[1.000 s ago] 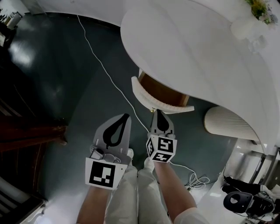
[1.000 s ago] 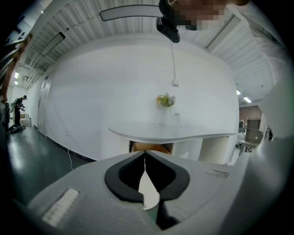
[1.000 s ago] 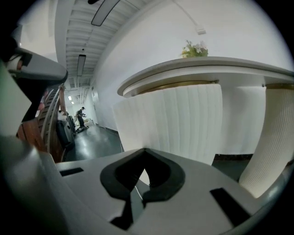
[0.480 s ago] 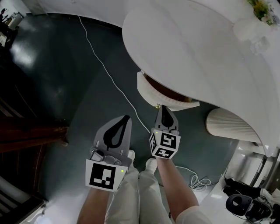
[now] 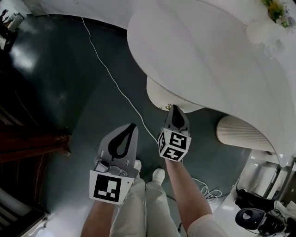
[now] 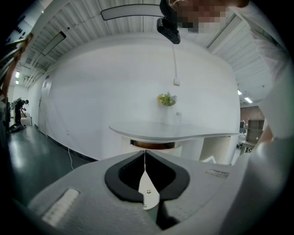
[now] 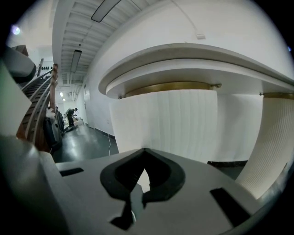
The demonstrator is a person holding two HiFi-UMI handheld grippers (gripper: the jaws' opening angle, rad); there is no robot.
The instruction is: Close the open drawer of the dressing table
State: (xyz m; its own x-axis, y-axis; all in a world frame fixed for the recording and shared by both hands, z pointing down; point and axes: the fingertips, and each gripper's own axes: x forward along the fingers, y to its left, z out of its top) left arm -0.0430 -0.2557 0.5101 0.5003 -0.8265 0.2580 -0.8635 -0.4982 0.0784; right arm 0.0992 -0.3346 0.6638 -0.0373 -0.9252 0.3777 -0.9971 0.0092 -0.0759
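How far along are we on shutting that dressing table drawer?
Mostly done: the drawer front sits tucked under the tabletop, with no inside showing. In hand: the right tongs, shut, are close up at its face. To do: perhaps a last nudge, then back away. The left tongs hang idle, shut.

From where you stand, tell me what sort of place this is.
Probably a big studio or lab hall, not a bedroom. A white dressing table stands by a bare white wall on a dark glossy floor, a loose white cable trails across it, and strip lights run along a slatted ceiling.
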